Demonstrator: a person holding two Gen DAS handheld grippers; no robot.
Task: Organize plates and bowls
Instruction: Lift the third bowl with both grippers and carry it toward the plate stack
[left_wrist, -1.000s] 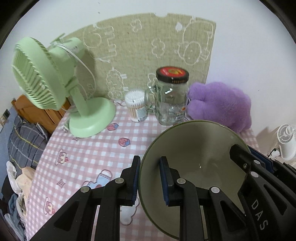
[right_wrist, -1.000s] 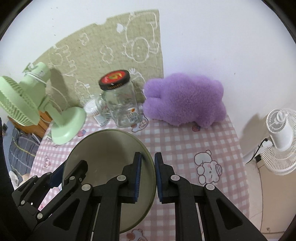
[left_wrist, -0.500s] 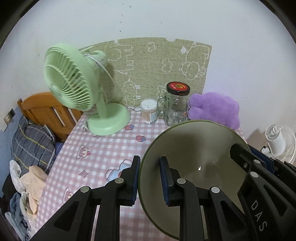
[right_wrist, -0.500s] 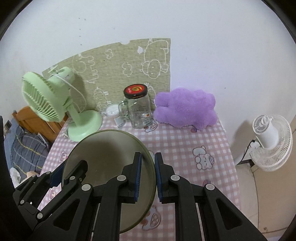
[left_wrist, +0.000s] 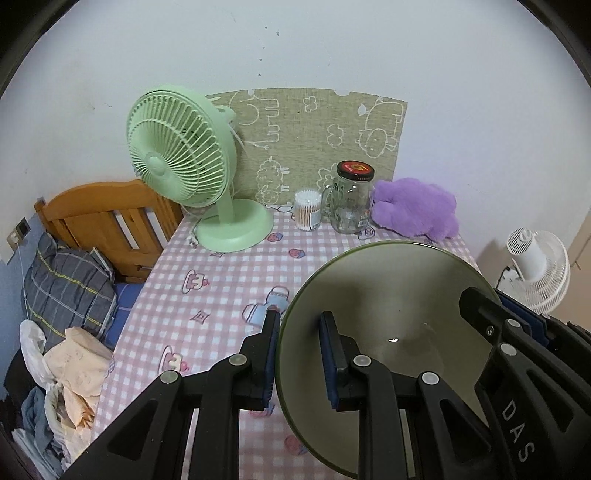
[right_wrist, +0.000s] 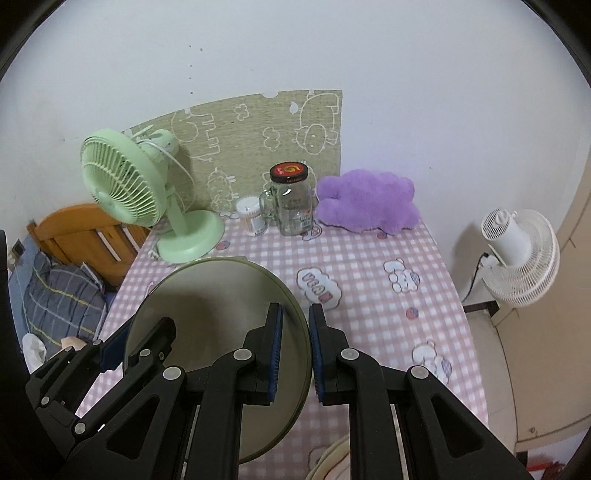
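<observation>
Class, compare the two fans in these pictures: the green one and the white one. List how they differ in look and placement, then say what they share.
The green fan stands on the checked tablecloth; the white fan stands off the table, to its right. The green fan rises on a stem from a broad round base; no such base shows under the white fan. The green fan's grille faces left, the white fan's right. Both have round wire-style grilles.

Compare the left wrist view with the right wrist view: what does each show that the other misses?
Only the left wrist view shows the heap of clothes beside the table. Only the right wrist view shows a cream rim at its bottom edge. Both show the green bowl gripped on opposite rims by the left gripper and right gripper, plus the green fan, glass jar and purple plush.
</observation>
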